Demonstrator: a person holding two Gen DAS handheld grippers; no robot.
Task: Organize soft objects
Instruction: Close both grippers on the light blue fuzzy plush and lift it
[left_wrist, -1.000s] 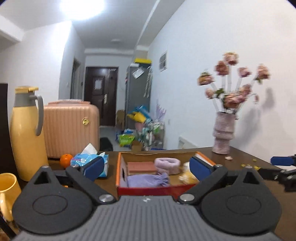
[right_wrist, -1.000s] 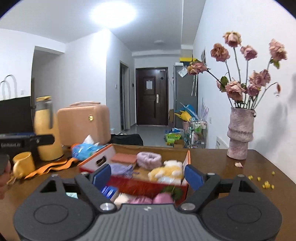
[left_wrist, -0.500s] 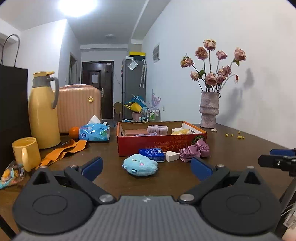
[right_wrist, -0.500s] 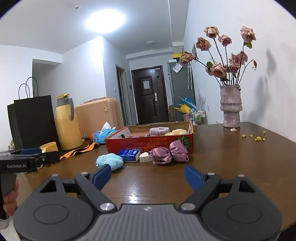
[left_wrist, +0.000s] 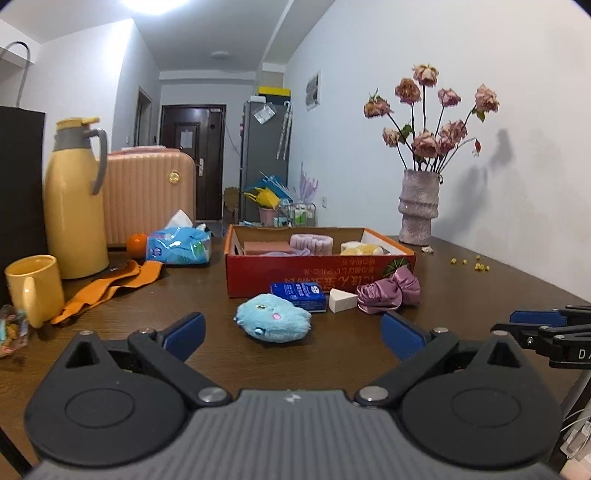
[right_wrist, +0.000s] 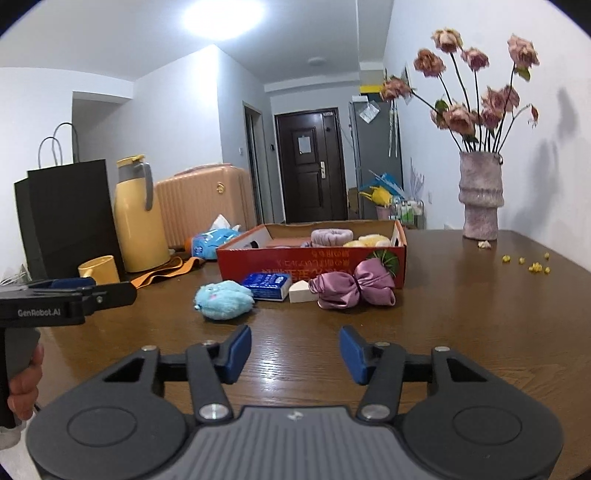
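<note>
The table (right_wrist: 461, 314) bears a red box (right_wrist: 314, 260), blue plush (right_wrist: 223, 299), scrunchie (right_wrist: 352, 288), sponge (right_wrist: 300, 291), vase (right_wrist: 479, 197), flask (right_wrist: 138, 221) and mug (right_wrist: 99, 269).

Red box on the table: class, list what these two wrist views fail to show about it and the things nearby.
- Red box: its floor and the lower parts of the soft items inside, hidden by its front wall in both views.
- Blue packet: its print is too small to read.
- Black paper bag: cut off by the left wrist view's edge.
- Snack wrapper: partly cut off there, blurred.
</note>
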